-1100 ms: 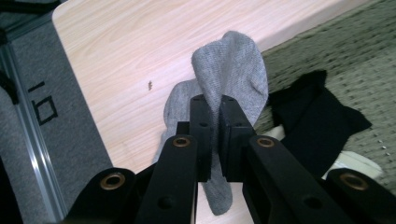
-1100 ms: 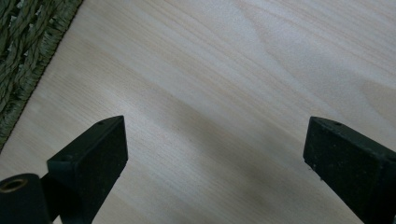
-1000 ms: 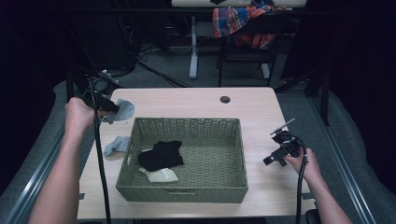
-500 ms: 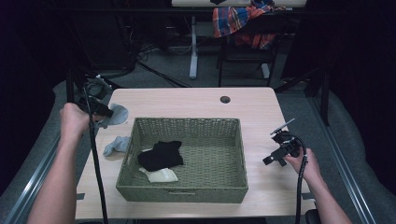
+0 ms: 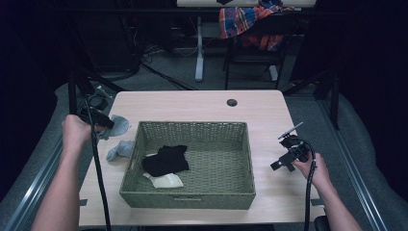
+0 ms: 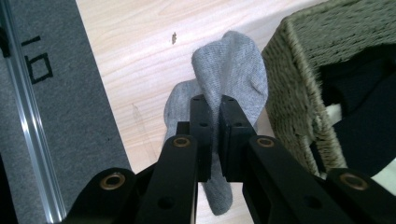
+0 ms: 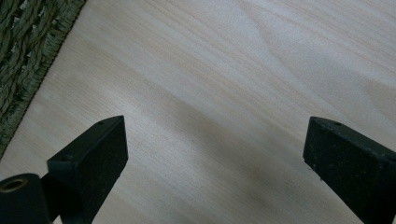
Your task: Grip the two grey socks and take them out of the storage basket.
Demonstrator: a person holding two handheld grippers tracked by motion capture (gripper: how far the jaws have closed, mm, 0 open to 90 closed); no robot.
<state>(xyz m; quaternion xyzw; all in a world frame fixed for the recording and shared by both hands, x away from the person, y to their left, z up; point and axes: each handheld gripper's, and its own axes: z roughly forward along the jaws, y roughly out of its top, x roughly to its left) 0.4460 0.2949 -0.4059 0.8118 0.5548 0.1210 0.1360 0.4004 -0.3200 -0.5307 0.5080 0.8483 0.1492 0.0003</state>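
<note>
Left gripper (image 6: 212, 109) is clamped on a grey sock (image 6: 229, 70) at the table's (image 5: 202, 103) left edge, beside the wicker basket (image 5: 192, 197); it has moved nearer the person than a second ago. Thin pinch, so the sock may slip off during transfer. Right gripper (image 7: 215, 154) idles wide open, holding nothing, over the right side.

Your tabletop (image 7: 243, 93) is pale wood with a smooth, matt grain. The basket (image 5: 192, 196) on it is rough woven green fibre. Beside the basket, the grey sock (image 6: 231, 70) is soft knit cloth, pinched in your left gripper (image 6: 213, 112) of matt black plastic with brass-coloured rivets. Inside the basket lies matt black cloth (image 5: 166, 160).
</note>
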